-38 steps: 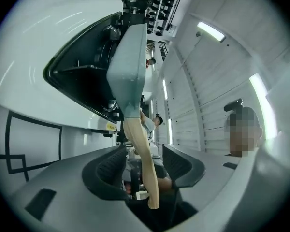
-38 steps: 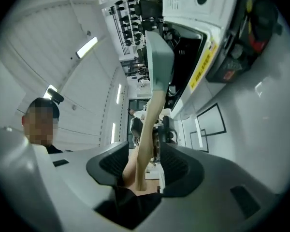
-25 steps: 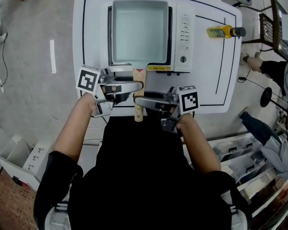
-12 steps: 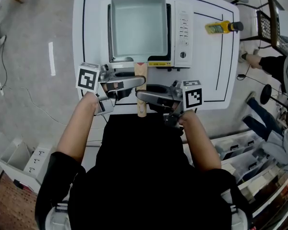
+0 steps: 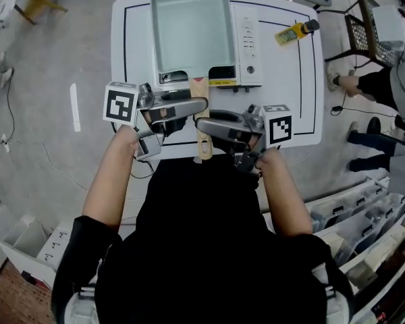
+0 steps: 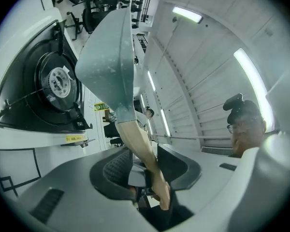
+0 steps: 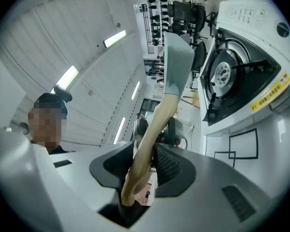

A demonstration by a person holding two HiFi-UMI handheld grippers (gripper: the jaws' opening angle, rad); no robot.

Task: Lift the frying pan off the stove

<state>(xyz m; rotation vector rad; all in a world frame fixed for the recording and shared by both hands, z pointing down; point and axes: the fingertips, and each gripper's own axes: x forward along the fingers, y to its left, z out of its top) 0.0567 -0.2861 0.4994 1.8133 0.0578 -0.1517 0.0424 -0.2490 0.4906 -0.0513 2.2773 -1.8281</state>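
Note:
A square grey-green frying pan (image 5: 192, 25) with a wooden handle (image 5: 202, 137) hangs above the white gas stove (image 5: 246, 42), tilted and clear of the black burner (image 6: 58, 81). My left gripper (image 5: 194, 106) is shut on the handle from the left, and my right gripper (image 5: 209, 123) is shut on it from the right, a little nearer me. In the left gripper view the pan (image 6: 108, 57) rises from the handle (image 6: 142, 149) clamped in my left gripper (image 6: 145, 170). The right gripper view shows the pan (image 7: 176, 66), the handle (image 7: 147, 144) in my right gripper (image 7: 142, 170), and the burner (image 7: 222, 74).
The stove stands on a white table (image 5: 290, 106) with a black outline. A yellow bottle (image 5: 291, 32) lies at the table's far right. A person's legs (image 5: 371, 86) are to the right of the table. White trays (image 5: 364, 214) stand at the lower right.
The pan has come up off the burner toward the camera and now looms larger over the stove. Both grippers rose with the handle, still clamped on it.

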